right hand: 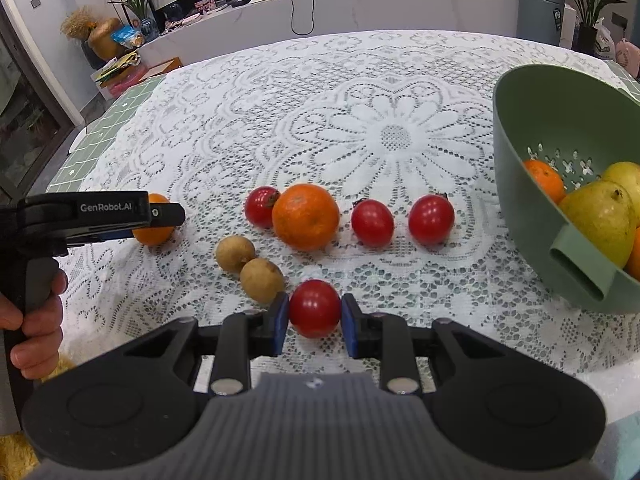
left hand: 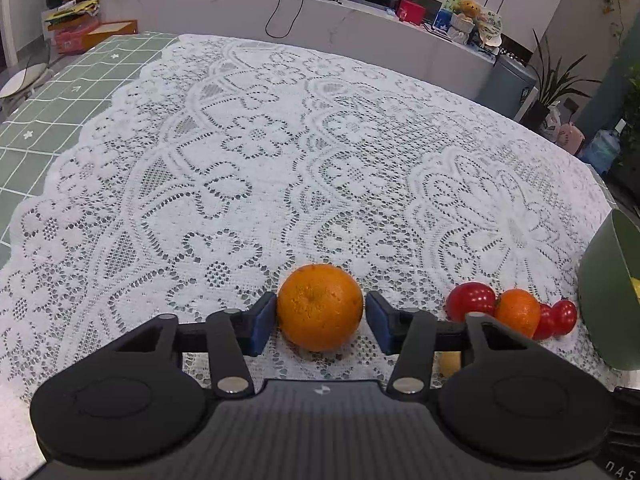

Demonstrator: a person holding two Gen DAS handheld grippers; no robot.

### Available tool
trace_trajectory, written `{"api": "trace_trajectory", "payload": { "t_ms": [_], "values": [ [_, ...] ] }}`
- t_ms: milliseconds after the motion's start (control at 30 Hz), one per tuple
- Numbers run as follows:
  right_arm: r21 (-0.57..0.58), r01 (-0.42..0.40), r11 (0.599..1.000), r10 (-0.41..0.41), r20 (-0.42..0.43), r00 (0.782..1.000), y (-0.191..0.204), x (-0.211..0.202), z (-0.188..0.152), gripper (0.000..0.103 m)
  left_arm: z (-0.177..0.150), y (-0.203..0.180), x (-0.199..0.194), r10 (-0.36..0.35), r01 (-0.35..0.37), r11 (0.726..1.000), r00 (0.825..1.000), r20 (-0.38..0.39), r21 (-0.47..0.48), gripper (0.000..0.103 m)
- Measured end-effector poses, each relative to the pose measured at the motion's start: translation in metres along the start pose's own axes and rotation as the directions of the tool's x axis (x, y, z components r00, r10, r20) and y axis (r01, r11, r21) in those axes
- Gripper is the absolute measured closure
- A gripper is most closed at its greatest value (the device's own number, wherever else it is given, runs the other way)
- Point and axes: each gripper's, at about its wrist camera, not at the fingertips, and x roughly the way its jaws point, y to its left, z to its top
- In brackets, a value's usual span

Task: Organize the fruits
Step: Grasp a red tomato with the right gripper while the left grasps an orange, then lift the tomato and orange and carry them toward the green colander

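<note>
An orange (left hand: 320,307) rests on the lace cloth between the blue pads of my left gripper (left hand: 320,316), and both pads touch its sides. The right wrist view shows that gripper (right hand: 160,222) from the side, held by a hand (right hand: 38,320). My right gripper (right hand: 314,318) is shut on a red tomato (right hand: 315,308) that is low over the cloth. Beyond it lie a tangerine (right hand: 306,216), three more tomatoes (right hand: 260,207) (right hand: 372,223) (right hand: 431,219) and two brown longans (right hand: 235,254) (right hand: 262,280).
A tilted green colander bowl (right hand: 520,184) at the right holds pears (right hand: 600,216) and an orange (right hand: 544,180). The left wrist view shows its wall (left hand: 604,300) beside the tomatoes (left hand: 471,300) and tangerine (left hand: 518,312). White lace cloth (left hand: 280,140) covers the table.
</note>
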Motion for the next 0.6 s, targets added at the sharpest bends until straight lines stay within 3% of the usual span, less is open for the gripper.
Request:
{"api": "trace_trajectory", "payload": {
  "t_ms": [367,600],
  "values": [
    [-0.007,0.001,1.000,-0.001,0.005,1.000,0.000,-0.001,-0.001,0.078,-0.005,-0.007,-0.003,0.009,-0.012,0.997,0.999,0.039,0.071,0.052],
    [-0.015,-0.001,1.000,0.001,0.020,1.000,0.001,-0.004,-0.002,0.078,-0.005,-0.002,-0.014,-0.021,0.020,0.999,0.999,0.044,0.025,0.052]
  ]
}}
